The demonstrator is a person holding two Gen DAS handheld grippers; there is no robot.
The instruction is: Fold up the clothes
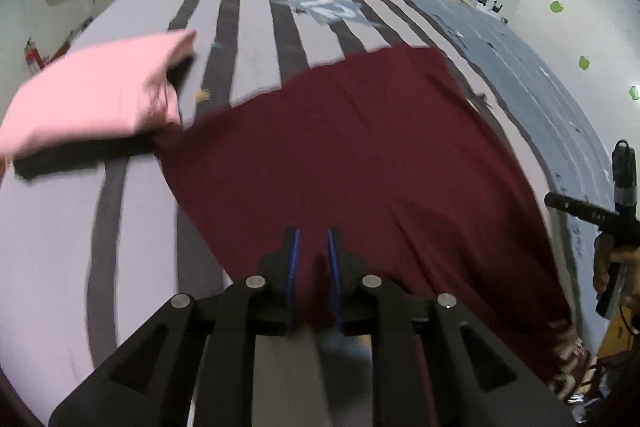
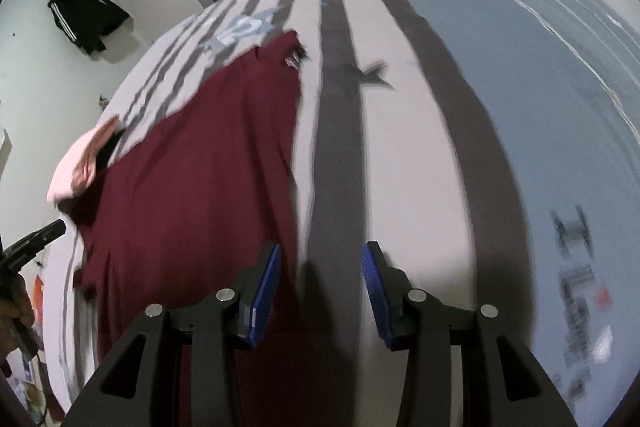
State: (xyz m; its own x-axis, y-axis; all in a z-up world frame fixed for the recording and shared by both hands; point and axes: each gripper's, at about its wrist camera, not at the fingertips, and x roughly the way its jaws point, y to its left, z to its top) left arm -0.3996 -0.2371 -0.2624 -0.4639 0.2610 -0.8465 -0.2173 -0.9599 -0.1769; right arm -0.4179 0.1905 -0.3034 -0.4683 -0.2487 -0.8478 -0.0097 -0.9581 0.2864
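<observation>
Off to the left of your left gripper's (image 1: 313,255) fingers, a folded pink garment (image 1: 92,95) sits on the bed (image 1: 52,247), a soft rectangular stack with a black garment (image 1: 80,155) showing as a dark band under its near edge. Straight ahead of those fingers lies the maroon garment (image 1: 360,155), a smooth matte fabric spread mostly flat on the striped cover. Its long axis runs from just under your fingers away and up the bed, and its far edge cuts diagonally across the grey and dark stripes. The near end hangs over the bed's edge below your fingers. The blue-padded fingers (image 1: 294,259) stand a narrow gap apart with maroon cloth showing between them; you cannot tell whether they pinch it.

From your right gripper (image 2: 320,267), the maroon garment (image 2: 192,167) lies to the left of the fingers, stretching away toward a patterned cuff or collar at its far tip. Your right fingers (image 2: 370,267) are spread wide with nothing between them, hovering over a dark stripe of the bed cover (image 2: 400,147). To their right the cover turns plain blue-grey with blurred dark printing. The other gripper's black tip pokes in at the far left.
</observation>
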